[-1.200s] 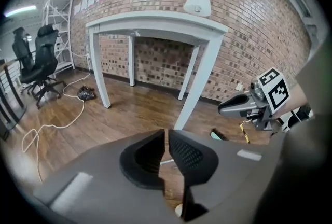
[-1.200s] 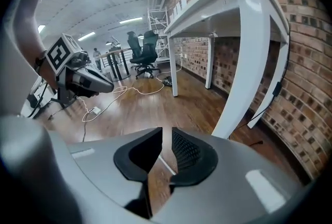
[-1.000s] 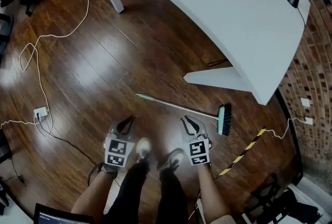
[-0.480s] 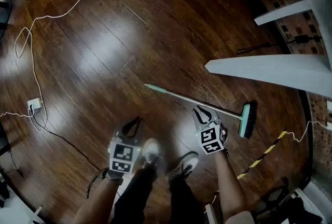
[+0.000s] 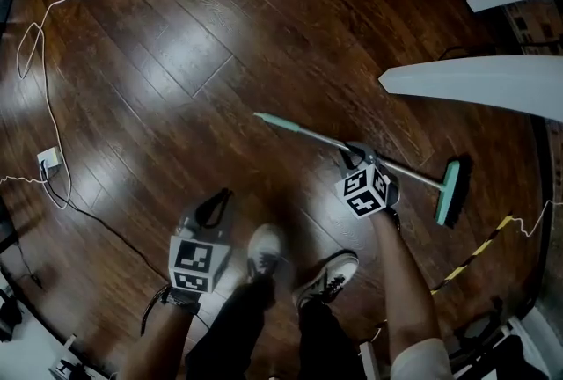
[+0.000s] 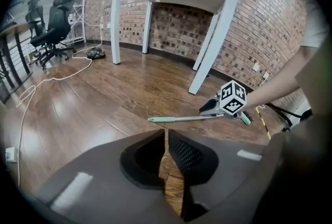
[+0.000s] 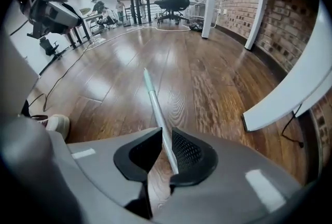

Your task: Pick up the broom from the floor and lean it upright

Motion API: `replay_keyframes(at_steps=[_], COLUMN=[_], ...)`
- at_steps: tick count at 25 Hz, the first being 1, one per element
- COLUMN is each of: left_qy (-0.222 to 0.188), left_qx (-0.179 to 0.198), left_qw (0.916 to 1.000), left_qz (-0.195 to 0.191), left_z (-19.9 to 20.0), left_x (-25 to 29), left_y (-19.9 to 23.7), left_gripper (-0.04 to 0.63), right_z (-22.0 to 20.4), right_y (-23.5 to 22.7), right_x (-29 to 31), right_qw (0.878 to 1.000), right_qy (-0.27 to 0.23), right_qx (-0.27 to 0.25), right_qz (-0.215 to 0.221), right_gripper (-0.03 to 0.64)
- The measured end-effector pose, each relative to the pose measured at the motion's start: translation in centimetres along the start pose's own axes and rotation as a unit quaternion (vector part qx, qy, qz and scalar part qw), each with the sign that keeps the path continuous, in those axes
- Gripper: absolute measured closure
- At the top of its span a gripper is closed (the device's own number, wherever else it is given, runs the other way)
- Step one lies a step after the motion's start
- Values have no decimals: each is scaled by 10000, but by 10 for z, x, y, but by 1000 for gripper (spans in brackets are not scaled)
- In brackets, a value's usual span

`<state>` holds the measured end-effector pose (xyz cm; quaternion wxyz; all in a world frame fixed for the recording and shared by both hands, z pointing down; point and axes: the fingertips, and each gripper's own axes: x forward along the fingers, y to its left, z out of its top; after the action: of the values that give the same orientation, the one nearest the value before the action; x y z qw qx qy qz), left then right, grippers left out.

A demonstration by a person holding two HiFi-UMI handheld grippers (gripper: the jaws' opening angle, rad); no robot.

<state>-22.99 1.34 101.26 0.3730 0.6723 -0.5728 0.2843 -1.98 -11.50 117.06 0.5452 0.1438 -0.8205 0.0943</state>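
Note:
The broom lies flat on the wooden floor, its pale green and metal handle (image 5: 303, 134) running to a teal head (image 5: 450, 192) at the right. My right gripper (image 5: 350, 153) is down on the handle's middle. In the right gripper view the handle (image 7: 155, 106) passes between the jaws of this gripper (image 7: 166, 135). They stand a little wider than the handle, so the gripper is open. My left gripper (image 5: 225, 193) hangs low beside my left shoe, apart from the broom. Its jaws (image 6: 166, 134) are shut with nothing between them. Past them I see the broom (image 6: 176, 119) on the floor.
A white table's slanted legs (image 5: 466, 84) stand just beyond the broom, with a brick wall (image 6: 181, 26) behind. My shoes (image 5: 264, 248) are beside the handle. A white cable (image 5: 44, 62) and a plug block (image 5: 46, 160) lie left, striped tape (image 5: 475, 251) right, office chairs (image 6: 49, 31) far off.
Both grippers have dropped toward the floor. The right one has moved forward from short of the broom onto its handle, which now sits between its jaws. The left one stayed clear of it.

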Motion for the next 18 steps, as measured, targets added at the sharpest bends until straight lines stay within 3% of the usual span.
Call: replay_keyframes(at_steps=[6,18], left_qy=[31,98], left_qx=[-587,-522], left_qw=[9982,9986], left_qz=[125,-58], left_z=[-26,-26], left_x=[5,14], left_y=[15,-1], left_gripper=[572,574], right_z=[-6,-4], right_y=[3,6], right_x=[37,41], right_qw=[9981,9908], right_qy=[335,604], right_qx=[-459,-1140], right_qz=[247,405], right_gripper=[545,528])
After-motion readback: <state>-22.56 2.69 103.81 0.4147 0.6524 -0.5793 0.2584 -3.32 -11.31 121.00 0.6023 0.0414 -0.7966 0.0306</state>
